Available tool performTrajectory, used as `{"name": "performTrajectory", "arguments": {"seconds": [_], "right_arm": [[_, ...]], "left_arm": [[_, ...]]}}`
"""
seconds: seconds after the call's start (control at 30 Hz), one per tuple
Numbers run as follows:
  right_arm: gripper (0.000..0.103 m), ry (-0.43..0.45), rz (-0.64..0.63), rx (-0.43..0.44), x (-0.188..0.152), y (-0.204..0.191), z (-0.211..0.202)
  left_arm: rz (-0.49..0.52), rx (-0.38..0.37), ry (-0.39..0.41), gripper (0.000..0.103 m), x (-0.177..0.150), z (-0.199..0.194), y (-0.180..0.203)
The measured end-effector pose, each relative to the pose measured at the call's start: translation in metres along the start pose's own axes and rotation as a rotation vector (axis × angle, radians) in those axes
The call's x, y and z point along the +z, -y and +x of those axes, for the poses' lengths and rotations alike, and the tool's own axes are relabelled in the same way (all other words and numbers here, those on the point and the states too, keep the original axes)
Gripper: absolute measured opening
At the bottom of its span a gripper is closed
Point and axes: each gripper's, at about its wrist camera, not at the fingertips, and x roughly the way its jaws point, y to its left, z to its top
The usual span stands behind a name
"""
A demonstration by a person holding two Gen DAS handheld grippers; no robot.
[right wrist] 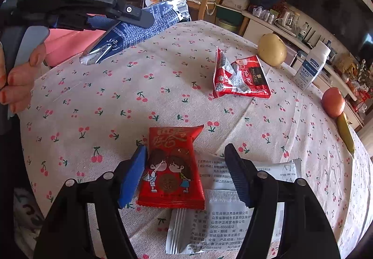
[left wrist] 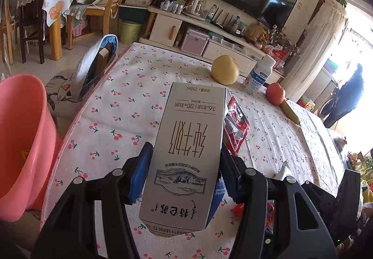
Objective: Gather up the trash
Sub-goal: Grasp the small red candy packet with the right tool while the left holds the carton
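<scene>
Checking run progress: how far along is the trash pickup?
Done: cannot tell; the pink bin interior shows nothing clear. In hand: left gripper clamps the milk carton. Right gripper straddles the red candy wrapper, jaws not yet pressing. Left: crumpled red packet and white sachet.

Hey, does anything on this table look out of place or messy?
Yes. Wrappers litter the tablecloth: a crumpled red one mid-table, a red candy packet lying across a white wipe sachet. The potato, bottle and tomato look fine.
</scene>
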Motion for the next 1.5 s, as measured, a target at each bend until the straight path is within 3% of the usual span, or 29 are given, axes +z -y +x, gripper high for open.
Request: {"name": "performTrajectory", "arguments": {"seconds": [0.17,0.37,0.9,1.33,1.43,1.5], "right_arm": [[0.061,-0.005,-0.012,-0.014,0.003,-0.002,0.007],[0.043,-0.005,-0.021,-0.020,0.007,-0.007,0.010],[0.033,0.031,0.223,-0.018,0.016,0.009,0.007],[0.024,0.053,0.391,0.012,0.015,0.020,-0.007],[0.023,0.052,0.400,0.009,0.014,0.022,-0.008],[0.023,0.050,0.397,0.005,0.013,0.022,-0.007]], "left_arm": [[-0.009,-0.007,0.010,0.057,0.002,-0.005,-0.005],[0.007,-0.015,0.020,0.057,0.002,-0.011,-0.005],[-0.014,-0.060,0.067,0.057,0.004,-0.031,-0.018],[-0.008,-0.108,-0.004,0.057,-0.002,-0.025,-0.023],[0.021,-0.106,-0.035,0.062,-0.006,-0.020,-0.017],[0.034,-0.091,-0.051,0.073,-0.007,-0.015,-0.015]]}}
